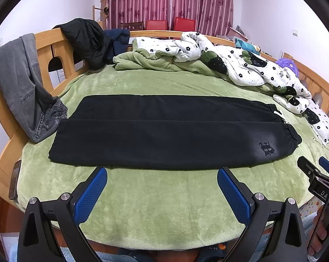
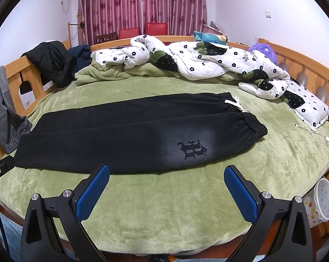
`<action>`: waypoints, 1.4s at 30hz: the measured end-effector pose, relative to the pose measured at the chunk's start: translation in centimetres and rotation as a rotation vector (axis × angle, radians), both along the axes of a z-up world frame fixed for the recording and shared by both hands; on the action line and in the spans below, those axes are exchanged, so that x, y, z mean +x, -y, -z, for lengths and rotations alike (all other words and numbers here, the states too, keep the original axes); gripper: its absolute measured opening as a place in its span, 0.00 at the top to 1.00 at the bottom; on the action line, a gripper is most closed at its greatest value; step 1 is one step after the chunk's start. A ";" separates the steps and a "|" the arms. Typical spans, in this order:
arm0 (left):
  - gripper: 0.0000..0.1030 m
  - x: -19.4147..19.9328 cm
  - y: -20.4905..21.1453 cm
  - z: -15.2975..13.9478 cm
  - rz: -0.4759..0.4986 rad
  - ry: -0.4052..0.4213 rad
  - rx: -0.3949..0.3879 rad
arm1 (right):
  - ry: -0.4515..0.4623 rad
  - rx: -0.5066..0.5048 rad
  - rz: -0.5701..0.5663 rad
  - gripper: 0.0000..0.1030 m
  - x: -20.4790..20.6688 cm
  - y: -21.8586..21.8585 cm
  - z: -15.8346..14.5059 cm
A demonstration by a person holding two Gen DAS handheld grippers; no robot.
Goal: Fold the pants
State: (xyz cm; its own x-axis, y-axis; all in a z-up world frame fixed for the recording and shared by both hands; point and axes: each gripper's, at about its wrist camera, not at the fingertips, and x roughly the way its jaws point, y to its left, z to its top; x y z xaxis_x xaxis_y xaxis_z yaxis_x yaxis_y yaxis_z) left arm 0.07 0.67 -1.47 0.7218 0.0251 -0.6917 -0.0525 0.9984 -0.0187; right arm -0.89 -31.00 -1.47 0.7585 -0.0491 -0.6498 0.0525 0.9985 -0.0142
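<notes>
Black pants (image 1: 164,131) lie flat on the green bed cover (image 1: 160,207), legs to the left, elastic waistband to the right, one leg laid along the other. A dark emblem (image 1: 267,149) marks the near hip. The pants also show in the right wrist view (image 2: 125,137), with a white drawstring (image 2: 236,104) at the waist. My left gripper (image 1: 162,175) is open and empty, just short of the pants' near edge. My right gripper (image 2: 166,174) is open and empty, also at the near edge below the emblem (image 2: 192,149). Its body shows at the right of the left wrist view (image 1: 317,179).
Grey jeans (image 1: 22,87) and a black jacket (image 1: 88,41) hang over the wooden bed rail (image 1: 53,50) on the left. A flowered quilt (image 2: 208,63) is bunched along the far side. A white charger cable (image 2: 317,135) lies on the right. A phone (image 1: 15,179) lies at the left edge.
</notes>
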 end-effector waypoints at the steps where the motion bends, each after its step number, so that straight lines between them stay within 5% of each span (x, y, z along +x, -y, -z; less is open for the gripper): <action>1: 0.01 0.0 0.0 0.0 0.000 0.001 0.000 | 0.000 0.000 0.000 0.00 0.0 -0.1 0.0; 20: 0.01 -0.3 -0.5 -0.5 0.041 0.028 -0.029 | 0.085 0.028 -0.041 0.00 -0.4 -0.7 -0.1; 25: 0.01 -0.2 -1.6 0.4 -0.060 0.076 -0.009 | 0.119 0.007 -0.087 0.00 0.2 -1.1 1.0; 34: 0.02 3.7 -5.1 7.6 -0.092 -0.029 -0.073 | -0.003 0.145 -0.119 0.01 4.3 1.0 6.3; 42: 0.06 7.1 -10.1 14.2 -0.100 -0.113 -0.275 | -0.099 0.140 0.006 0.13 7.6 5.4 12.3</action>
